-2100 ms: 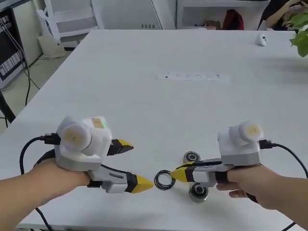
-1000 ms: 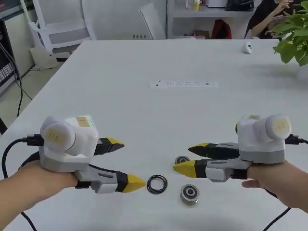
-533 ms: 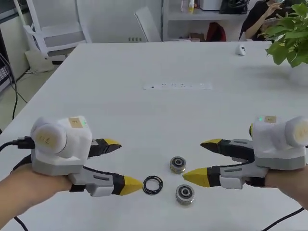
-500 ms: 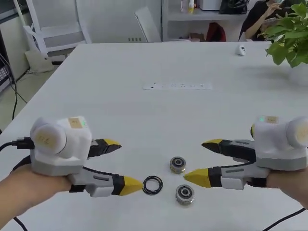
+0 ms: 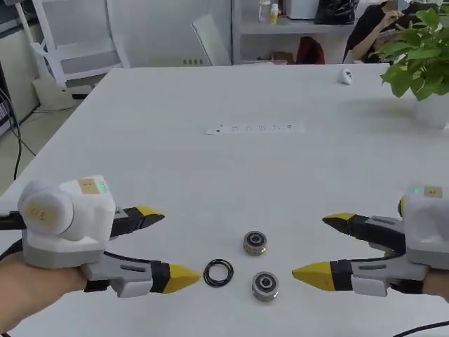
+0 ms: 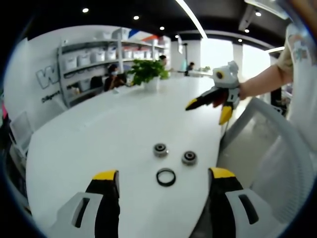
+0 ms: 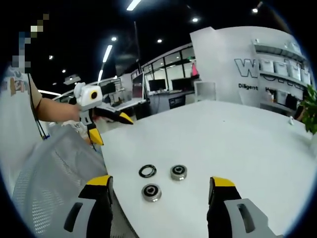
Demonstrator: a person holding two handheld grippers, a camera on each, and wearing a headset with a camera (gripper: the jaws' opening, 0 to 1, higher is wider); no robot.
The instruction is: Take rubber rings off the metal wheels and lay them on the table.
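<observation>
**Head view.** The left gripper (image 5: 168, 246) and right gripper (image 5: 321, 246) hovered low over the white table (image 5: 210, 161). Each had its jaws spread wide and held nothing. They stood well apart, one on either side of the work. The black rubber rings (image 5: 218, 273), seemingly two overlapped, lay flat on the table, near the left gripper's lower tip but not touching it. Two metal wheels (image 5: 255, 242) (image 5: 265, 284) lay just to their right, apart from the rings and from each other. Both wheels appeared bare of rubber. Judged from this layout, the rings were already off and set down, and the grippers were held clear so that nothing was disturbed. A small sticker on the left gripper's housing was too small to read.

**Left gripper view.** The rings (image 6: 166, 177) lay between the gripper's own open jaws, with the wheels just beyond. The right gripper hung open over the table edge. Wall lettering (image 6: 47, 77) began with a large "W", and the rest could not be made out.

**Right gripper view.** The rings (image 7: 147, 171) and both wheels lay ahead of the open jaws. Wall lettering (image 7: 257, 67) again began with "W". A smaller line beneath it started "Dilig", and the remainder was not legible.
</observation>
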